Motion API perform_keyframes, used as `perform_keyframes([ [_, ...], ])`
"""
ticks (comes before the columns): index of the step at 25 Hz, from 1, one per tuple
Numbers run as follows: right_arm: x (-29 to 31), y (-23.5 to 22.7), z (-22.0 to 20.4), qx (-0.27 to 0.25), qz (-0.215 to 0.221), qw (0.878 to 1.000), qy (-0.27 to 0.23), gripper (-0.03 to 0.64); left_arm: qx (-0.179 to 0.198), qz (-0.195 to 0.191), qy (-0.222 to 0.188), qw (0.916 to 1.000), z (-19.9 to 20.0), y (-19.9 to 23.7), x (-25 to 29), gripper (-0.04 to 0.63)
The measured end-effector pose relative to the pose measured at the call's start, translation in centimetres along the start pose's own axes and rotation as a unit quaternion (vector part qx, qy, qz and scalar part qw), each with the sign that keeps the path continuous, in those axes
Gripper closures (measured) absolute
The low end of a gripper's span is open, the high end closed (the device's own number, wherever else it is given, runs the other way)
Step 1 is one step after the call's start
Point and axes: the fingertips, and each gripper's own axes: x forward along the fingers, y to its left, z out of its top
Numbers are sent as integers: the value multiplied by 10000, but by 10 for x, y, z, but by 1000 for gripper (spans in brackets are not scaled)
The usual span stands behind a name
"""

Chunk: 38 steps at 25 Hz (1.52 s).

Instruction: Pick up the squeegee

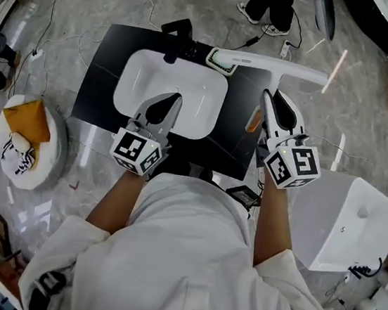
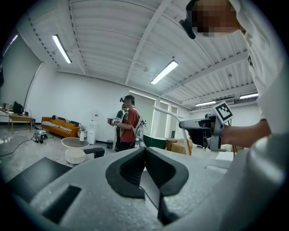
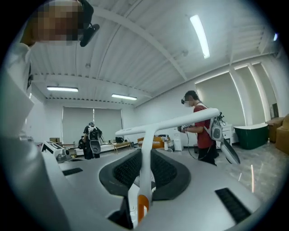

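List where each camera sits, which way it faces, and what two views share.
Head view: on the person's head, looking steeply down at the white basin, the torso, left gripper and right gripper.
Left gripper view: on the left gripper, facing level across the room past its closed, empty jaws; the right hand shows.
Right gripper view: on the right gripper, facing level, jaws clamped on the squeegee; a white sleeve shows.
Shared: both gripper views show a bystander in red.

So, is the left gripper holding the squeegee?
No, the left gripper has its jaws together on nothing; the squeegee is clamped by its handle in the right gripper.
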Motion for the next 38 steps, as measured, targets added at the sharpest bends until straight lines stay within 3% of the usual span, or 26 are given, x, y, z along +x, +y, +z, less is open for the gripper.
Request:
perform_keyframes([
  [9,-84,-6,68,-637,-6,9947,-803,548,414,85,-557,9975,75,-50,-11,580],
  [17,-142,-16,88,-915,-147,9881,-1231,548,646,24,-948,9934,120,-92,-27,580],
  [25,-178,-28,68,-800,-372,9898,-1117,548,777,-81,-1071,9912,136,-108,-29,580],
  [38,-185,-29,47,-658,-406,9924,-956,548,613,-412,-873,9934,120,-130,-18,580],
])
